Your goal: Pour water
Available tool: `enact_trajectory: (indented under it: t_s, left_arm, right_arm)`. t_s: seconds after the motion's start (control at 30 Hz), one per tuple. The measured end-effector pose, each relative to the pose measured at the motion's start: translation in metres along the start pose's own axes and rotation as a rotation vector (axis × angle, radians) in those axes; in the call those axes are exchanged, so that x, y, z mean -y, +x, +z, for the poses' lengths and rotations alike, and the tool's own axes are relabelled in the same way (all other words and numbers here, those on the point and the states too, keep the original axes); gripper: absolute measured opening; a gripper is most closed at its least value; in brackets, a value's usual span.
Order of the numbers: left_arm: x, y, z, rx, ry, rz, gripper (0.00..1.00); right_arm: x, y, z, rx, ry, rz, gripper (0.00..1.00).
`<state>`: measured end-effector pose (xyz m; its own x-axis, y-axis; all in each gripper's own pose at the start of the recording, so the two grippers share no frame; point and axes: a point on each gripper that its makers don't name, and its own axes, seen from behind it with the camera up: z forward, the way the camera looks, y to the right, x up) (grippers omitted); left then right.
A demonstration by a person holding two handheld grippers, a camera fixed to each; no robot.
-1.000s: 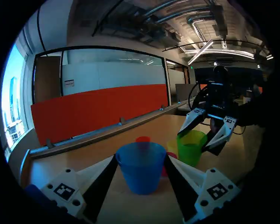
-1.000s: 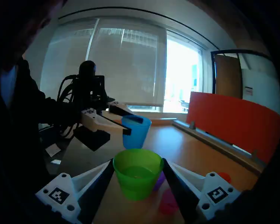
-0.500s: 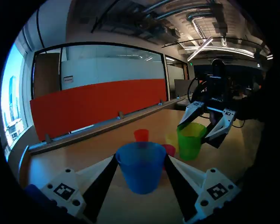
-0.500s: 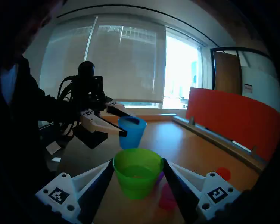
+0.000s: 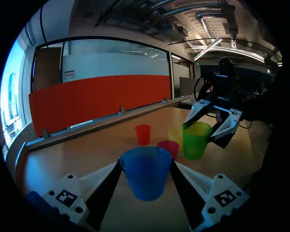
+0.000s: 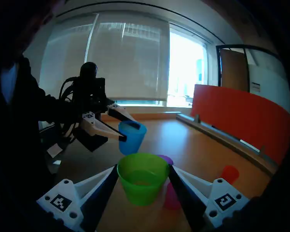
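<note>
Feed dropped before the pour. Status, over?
Left gripper shut on blue cup, right gripper shut on green cup. Both upright, apart, no pour yet. Red cup, pink cup, yellow cup on table by green cup.

An open-plan office is being indicated by the long desk's orange divider (image 5: 98, 100), a glass partition (image 5: 118, 63) and exposed ceiling ducts (image 5: 205, 30).

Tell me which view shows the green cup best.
The right gripper view: the green cup sits close between the fingers of the right gripper, its mouth open to the camera. The left gripper view shows it farther off, from the side, held in that gripper.
</note>
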<state>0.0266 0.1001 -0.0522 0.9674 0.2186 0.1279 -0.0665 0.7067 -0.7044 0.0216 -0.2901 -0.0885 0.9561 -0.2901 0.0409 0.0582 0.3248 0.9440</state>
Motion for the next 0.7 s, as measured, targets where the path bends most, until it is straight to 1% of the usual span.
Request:
enact_trajectory:
  t_s: [0.3,0.7]
  left_arm:
    - [-0.005,-0.022,0.007,0.037,-0.011,-0.015,0.87]
    - [-0.009,-0.044,0.015,0.072,-0.028,-0.040,0.87]
  right_arm:
    - [-0.002,-0.022,-0.003,0.044,-0.009,0.016,0.94]
    - [-0.006,-0.047,-0.005,0.084,-0.012,0.036,0.94]
